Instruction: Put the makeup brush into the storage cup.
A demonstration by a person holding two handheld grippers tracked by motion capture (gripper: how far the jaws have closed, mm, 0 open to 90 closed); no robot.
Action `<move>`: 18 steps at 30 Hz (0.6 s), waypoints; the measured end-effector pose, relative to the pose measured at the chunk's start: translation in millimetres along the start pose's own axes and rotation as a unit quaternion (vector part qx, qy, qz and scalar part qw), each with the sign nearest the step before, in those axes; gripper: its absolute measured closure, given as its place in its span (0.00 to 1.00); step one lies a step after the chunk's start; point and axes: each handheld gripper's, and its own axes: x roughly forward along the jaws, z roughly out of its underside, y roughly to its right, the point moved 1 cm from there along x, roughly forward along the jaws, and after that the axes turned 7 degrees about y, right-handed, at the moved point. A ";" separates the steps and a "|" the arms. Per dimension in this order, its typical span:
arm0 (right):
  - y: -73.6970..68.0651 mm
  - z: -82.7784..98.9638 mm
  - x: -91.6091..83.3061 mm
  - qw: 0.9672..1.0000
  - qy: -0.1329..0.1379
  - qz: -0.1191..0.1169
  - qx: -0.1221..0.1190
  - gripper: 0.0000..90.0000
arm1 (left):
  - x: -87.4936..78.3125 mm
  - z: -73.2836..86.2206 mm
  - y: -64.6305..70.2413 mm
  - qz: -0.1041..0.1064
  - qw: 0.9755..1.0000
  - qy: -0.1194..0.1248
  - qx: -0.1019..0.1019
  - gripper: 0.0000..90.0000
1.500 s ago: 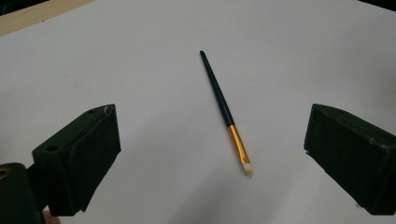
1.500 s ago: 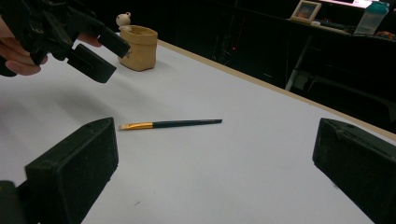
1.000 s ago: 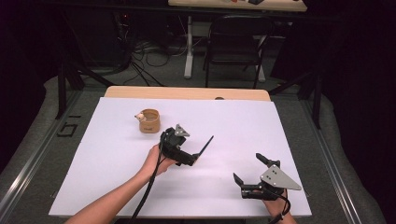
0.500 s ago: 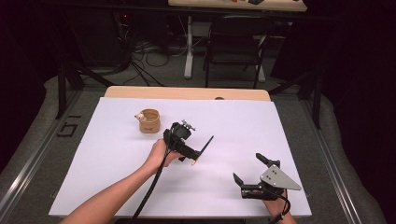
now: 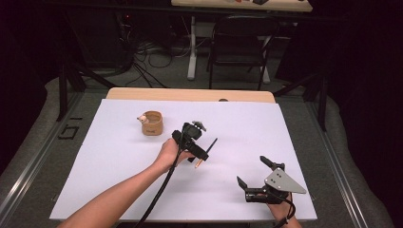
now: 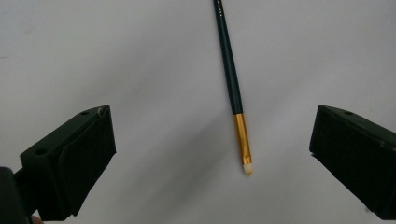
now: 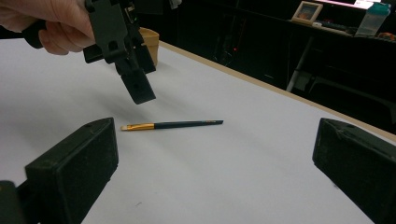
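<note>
A thin dark-green paintbrush (image 5: pixel 207 151) with a gold ferrule and pale tip lies flat on the white table. My left gripper (image 5: pixel 199 151) hangs just above it, pointing down, open and holding nothing. In the left gripper view the brush (image 6: pixel 232 84) lies between the wide-apart jaws of the left gripper (image 6: pixel 212 122), its tip nearest the camera. My right gripper (image 5: pixel 251 170) rests open near the front right edge. The right gripper (image 7: pixel 215 136) looks at the brush (image 7: pixel 173 125) and at the left gripper (image 7: pixel 122 51) above its bristle end.
A tan cup (image 5: pixel 152 123) with a small white figure on its rim stands at the back left, behind the left hand. A wooden table edge (image 5: pixel 190 94) runs behind the white sheet (image 5: pixel 294 142). A dark chair (image 5: pixel 237 42) and cables lie beyond.
My left gripper has shifted a little to the right and away, coming over the brush's bristle end. The brush and my right gripper have not moved.
</note>
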 end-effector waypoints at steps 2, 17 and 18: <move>0.2 0.1 0.1 1.000 0.000 0.000 -0.001 0.00 | 1.9 -0.6 -0.3 0.003 1.000 -0.005 0.001 0.02; 0.0 0.5 0.7 1.000 -0.003 -0.001 -0.001 0.00 | 10.8 -1.8 2.7 0.015 1.000 -0.022 0.004 0.16; 0.0 0.5 0.7 1.000 -0.003 -0.001 -0.001 0.00 | 11.0 -1.9 2.9 0.016 1.000 -0.025 0.005 0.17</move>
